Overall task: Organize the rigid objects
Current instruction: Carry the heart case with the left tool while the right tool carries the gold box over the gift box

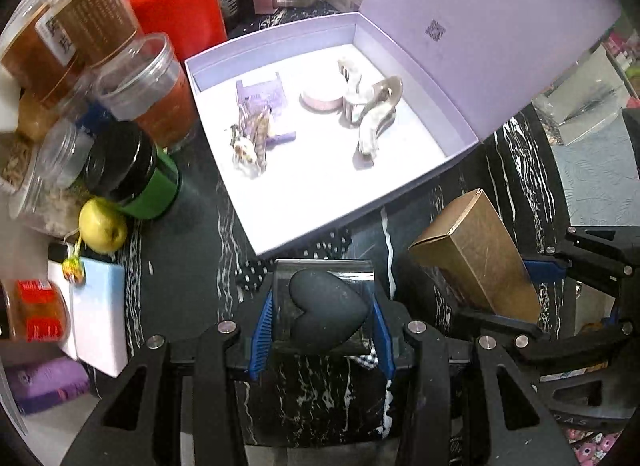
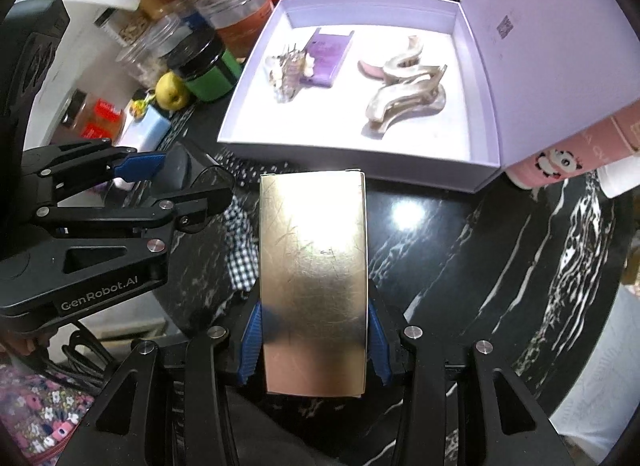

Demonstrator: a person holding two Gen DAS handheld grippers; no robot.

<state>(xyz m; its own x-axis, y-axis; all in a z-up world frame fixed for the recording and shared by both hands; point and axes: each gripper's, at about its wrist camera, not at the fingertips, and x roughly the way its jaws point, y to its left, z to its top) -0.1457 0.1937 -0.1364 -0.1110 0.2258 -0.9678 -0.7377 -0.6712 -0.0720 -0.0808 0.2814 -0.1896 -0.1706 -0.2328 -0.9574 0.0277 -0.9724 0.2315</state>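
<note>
My left gripper pinches the heart case and my right gripper pinches the gold box, both above the surface, so they can go in the purple box.

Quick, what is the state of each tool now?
Left tool: closed on the clear case with black heart.
Right tool: closed on the gold box.
</note>
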